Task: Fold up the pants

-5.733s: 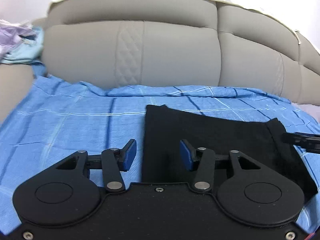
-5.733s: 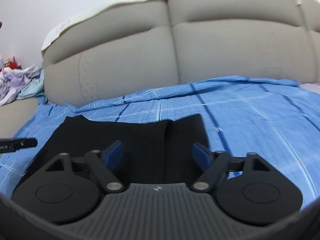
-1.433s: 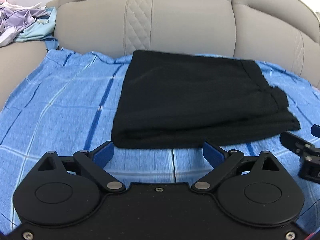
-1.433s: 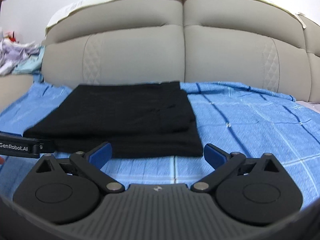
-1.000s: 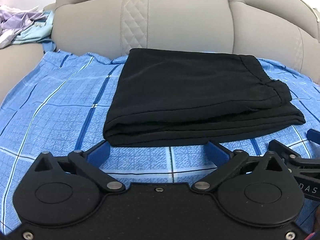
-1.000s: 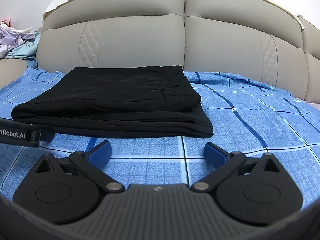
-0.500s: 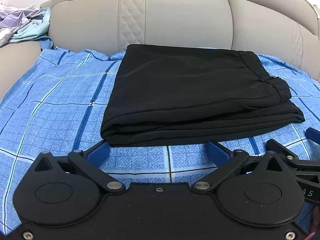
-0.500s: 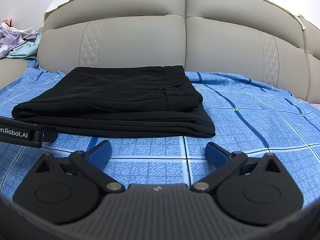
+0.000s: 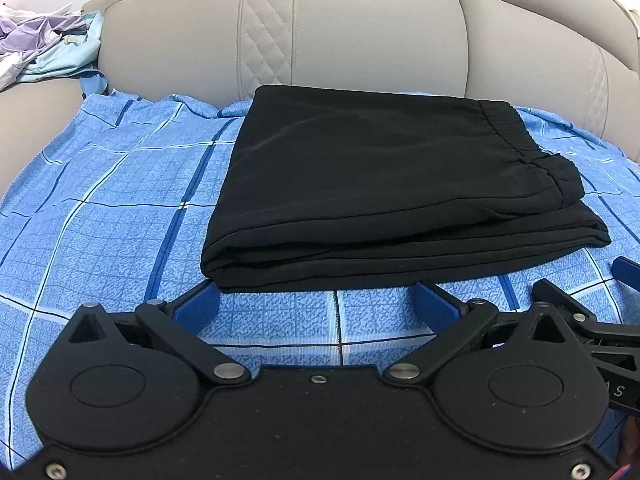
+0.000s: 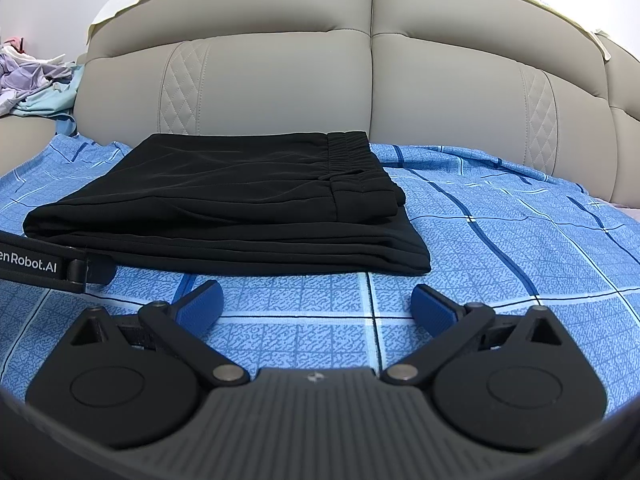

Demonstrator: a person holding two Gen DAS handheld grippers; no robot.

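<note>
Left gripper (image 9: 316, 304) fingers spread wide, gripping nothing, blue pads (image 9: 198, 307) low over the sheet, just short of the pants' near folded edge. Right gripper (image 10: 316, 306) also spread, empty, pads (image 10: 434, 310) near the sheet, slightly apart from the pants. Black pants (image 9: 384, 196) lie folded in a flat stack on the blue checked sheet (image 9: 100, 208), elastic waistband (image 10: 352, 160) on top at right. Beige padded headboard (image 10: 360, 80) far behind; heap of clothes (image 9: 44, 48) far left.

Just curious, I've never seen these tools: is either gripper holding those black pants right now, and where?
Nothing is held. The left gripper and right gripper are both open, just short of the folded pants.
</note>
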